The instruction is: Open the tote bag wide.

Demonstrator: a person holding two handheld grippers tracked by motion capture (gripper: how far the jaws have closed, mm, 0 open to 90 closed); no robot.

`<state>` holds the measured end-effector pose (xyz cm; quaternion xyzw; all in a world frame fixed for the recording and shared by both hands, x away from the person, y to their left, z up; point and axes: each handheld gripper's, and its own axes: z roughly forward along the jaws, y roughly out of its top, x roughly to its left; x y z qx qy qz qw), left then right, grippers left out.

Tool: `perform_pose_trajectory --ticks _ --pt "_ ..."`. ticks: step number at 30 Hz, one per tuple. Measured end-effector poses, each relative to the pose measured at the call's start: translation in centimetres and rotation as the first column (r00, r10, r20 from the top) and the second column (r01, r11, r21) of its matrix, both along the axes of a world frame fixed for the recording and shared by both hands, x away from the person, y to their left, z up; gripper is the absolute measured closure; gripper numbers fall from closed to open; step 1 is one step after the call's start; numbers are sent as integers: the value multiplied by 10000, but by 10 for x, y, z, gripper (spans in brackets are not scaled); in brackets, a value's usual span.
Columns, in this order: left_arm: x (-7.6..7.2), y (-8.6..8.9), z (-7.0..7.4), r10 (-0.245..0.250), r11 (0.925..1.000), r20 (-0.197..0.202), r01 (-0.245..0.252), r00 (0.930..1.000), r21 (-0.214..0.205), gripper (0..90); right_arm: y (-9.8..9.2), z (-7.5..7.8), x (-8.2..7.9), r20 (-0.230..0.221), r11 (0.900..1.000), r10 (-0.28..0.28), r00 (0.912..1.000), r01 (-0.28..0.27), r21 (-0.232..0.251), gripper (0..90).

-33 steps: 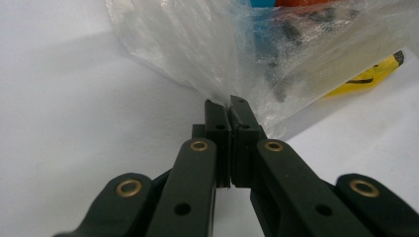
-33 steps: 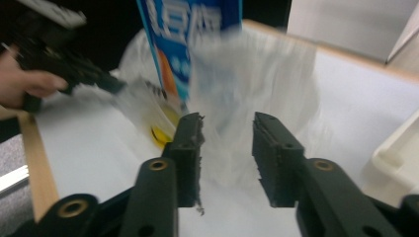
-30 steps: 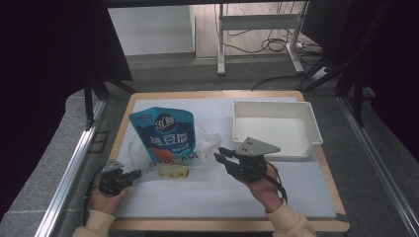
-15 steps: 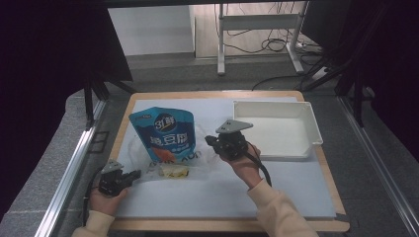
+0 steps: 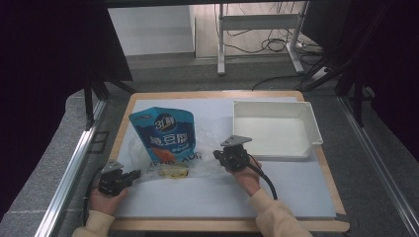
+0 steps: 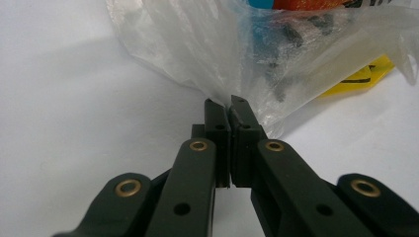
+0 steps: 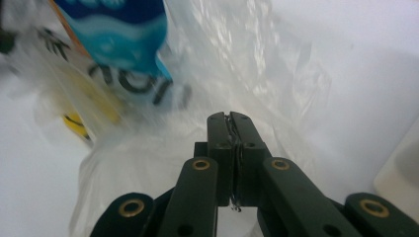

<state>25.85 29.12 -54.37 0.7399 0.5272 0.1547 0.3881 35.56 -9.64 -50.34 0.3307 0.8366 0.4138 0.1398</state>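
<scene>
A blue printed pouch (image 5: 165, 133) stands tilted inside a clear plastic bag (image 5: 207, 140) on the white mat. A yellow label (image 5: 173, 171) shows through the film at the bag's near end. My left gripper (image 5: 134, 174) lies low at the bag's near-left corner, its jaws shut on the film's edge. In the left gripper view the left gripper (image 6: 223, 102) pinches the plastic bag (image 6: 197, 44) at its tips. My right gripper (image 5: 216, 154) sits at the bag's right side. In the right gripper view the right gripper (image 7: 229, 116) is shut with the plastic bag's (image 7: 257, 64) film caught between its pads, the pouch (image 7: 118, 24) beyond.
A white tray (image 5: 269, 104) stands at the back right of the mat (image 5: 296, 187), just right of my right hand. The mat lies on a wooden board with metal rails at both sides. A desk frame and cables stand on the floor beyond.
My right gripper moved left from beside the tray, then came down to the bag's right edge and closed on the film. The left gripper kept still.
</scene>
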Motion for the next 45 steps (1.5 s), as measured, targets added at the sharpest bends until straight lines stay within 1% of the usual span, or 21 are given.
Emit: perform_pose_trajectory --ticks 3,8,13,15,22,28,30,31,33,35,38,39,41,42,43,44,45 --pt "0 0 0 0 10000 -18 0 10000 -13 890 0 -7 3 -152 9999 -101 9998 100 -52 873" --pt "0 1 0 0 10000 -32 0 10000 -20 890 1 -21 3 -466 9993 -131 9988 114 -363 874" --pt "0 0 0 -16 10000 -36 16 10000 -6 890 3 -29 0 -584 9980 -78 9983 42 -626 874" --pt "0 0 -1 -27 10000 -41 27 10000 -1 890 3 -30 0 -588 9976 -47 9983 6 -692 873" --pt "1 -1 -2 -34 10000 -117 34 9999 27 890 1 -31 0 -621 9979 -82 9980 42 -643 874" --pt "2 -2 -4 -66 9999 -201 68 9998 97 888 1 -31 -1 -546 9977 -45 9985 8 -680 873" --pt "2 -2 -4 -78 9999 -213 81 9997 106 888 -1 -26 -1 -473 9984 -38 9989 12 -560 873" --pt "2 -2 -4 -78 9999 -214 80 9997 105 888 -2 -22 -1 -383 9992 -39 9993 23 -411 873" --pt "3 -2 -4 -80 9999 -214 82 9997 112 888 -5 -10 -2 -218 10000 -51 9997 51 0 873" --pt "3 -2 -4 -76 9999 -205 79 9998 151 888 -6 5 -5 -15 9988 12 10000 -12 485 873" --pt "3 -4 -4 -88 9999 -191 90 9998 133 888 -5 28 -10 370 9941 240 9990 -278 1046 873" --pt "3 -4 -4 -88 9999 -189 90 9998 137 888 -3 35 -13 445 9923 378 9983 -428 1165 873" --pt "2 -4 -4 -47 10000 -185 48 9998 83 887 2 38 -19 479 9912 691 9965 -740 1100 873" --pt "2 -4 -4 -43 10000 -170 44 9998 85 887 4 37 -21 414 9912 818 9958 -857 1014 873" --pt "2 -4 -4 -43 10000 -170 44 9998 85 887 7 33 -24 304 9914 982 9947 -1004 835 873" --pt "2 -4 -3 -77 9999 -180 79 9998 117 887 10 27 -27 158 9917 1159 9931 -1166 549 873" --pt "2 -3 -3 -83 9999 -172 85 9998 121 887 12 24 -28 65 9918 1218 9925 -1219 394 873"
